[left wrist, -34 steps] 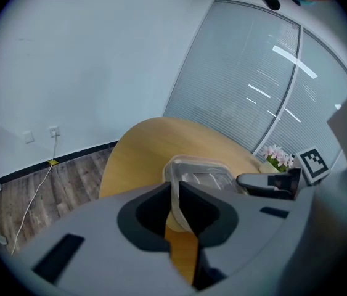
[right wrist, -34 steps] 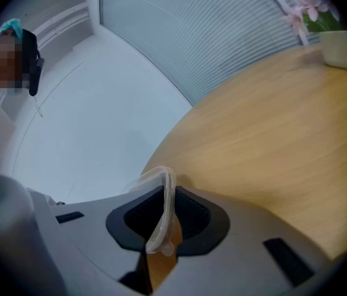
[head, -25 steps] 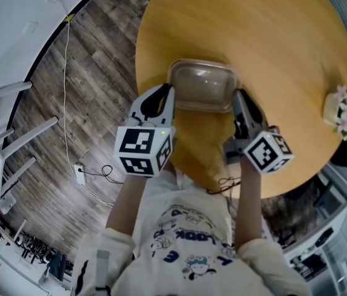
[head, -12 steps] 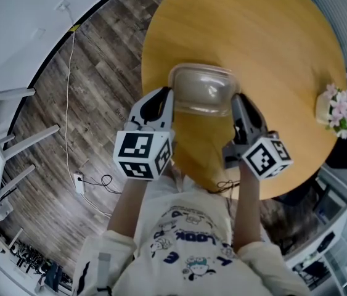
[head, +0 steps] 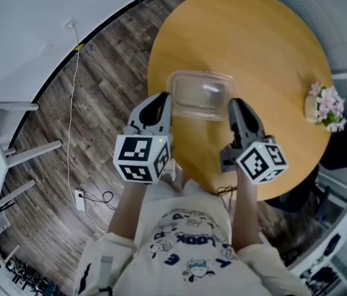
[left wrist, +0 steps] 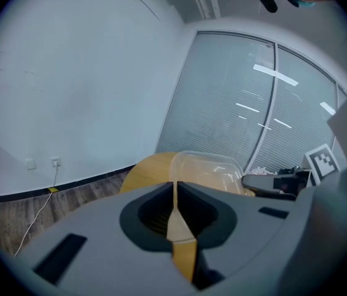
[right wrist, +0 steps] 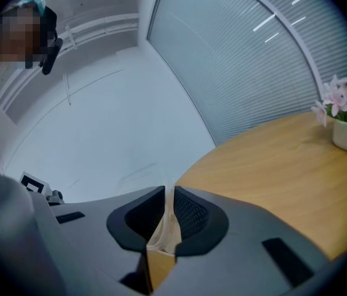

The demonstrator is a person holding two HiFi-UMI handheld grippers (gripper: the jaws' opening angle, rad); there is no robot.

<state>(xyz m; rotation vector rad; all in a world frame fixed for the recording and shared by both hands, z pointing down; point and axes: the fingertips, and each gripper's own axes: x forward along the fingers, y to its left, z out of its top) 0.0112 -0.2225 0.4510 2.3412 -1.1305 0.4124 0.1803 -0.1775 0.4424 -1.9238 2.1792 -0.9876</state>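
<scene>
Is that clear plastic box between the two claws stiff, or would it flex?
Probably light: the box looks empty and see-through. Likely bendy: its walls look thin, and the left claw and right claw each pinch just its narrow rim. It could twist or slip if they move unevenly.

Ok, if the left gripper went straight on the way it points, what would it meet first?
The left gripper clamps the clear container by its rim; past it the way looks free to the far wall, depth unclear.
</scene>
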